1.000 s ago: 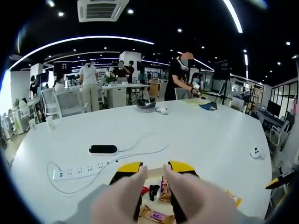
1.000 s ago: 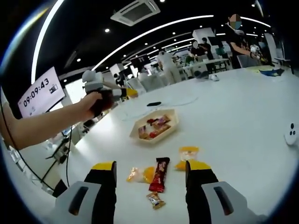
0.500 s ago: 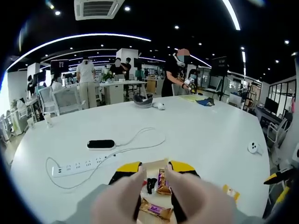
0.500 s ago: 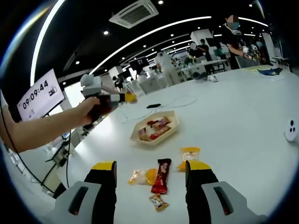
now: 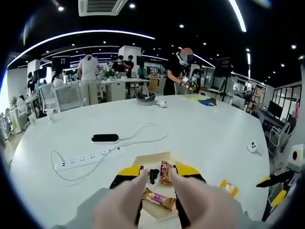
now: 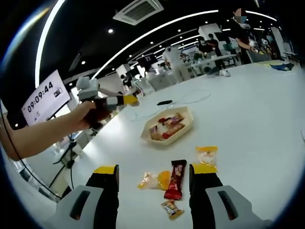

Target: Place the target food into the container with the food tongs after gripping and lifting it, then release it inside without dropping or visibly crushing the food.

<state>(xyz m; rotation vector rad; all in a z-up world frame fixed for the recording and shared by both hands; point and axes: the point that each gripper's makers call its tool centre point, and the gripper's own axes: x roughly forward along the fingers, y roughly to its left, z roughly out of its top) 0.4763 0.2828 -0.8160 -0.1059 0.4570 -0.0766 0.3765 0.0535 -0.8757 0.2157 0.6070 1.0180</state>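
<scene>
Snacks lie in two groups on the white table (image 6: 267, 109). In the right gripper view, a boat-shaped paper tray (image 6: 187, 125) sits further away and holds several wrapped bars. Nearer to the camera, four loose pieces lie on the bare table: a red bar (image 6: 176, 172) between the two jaws, an orange packet (image 6: 155, 180) just beside it, a small candy (image 6: 172, 209) closest to the camera, and a yellow packet (image 6: 207, 155) just above the tip of one jaw. The right gripper (image 6: 153, 172) stands released, its yellow-tipped jaws wide apart above the table and holding nothing.

From the left side of this view comes a bare arm whose hand (image 6: 91, 114) holds the left gripper (image 6: 127, 99) in the air, well apart from the tray. Whether its jaws are closed I cannot tell here.

In the left gripper view, that gripper (image 5: 157, 171) hangs over the tray, with wrapped bars visible in the gap between its jaws; the jaws stand apart and grip nothing. A power strip (image 5: 83, 160) and a black device (image 5: 105, 138) lie further out on the table.
</scene>
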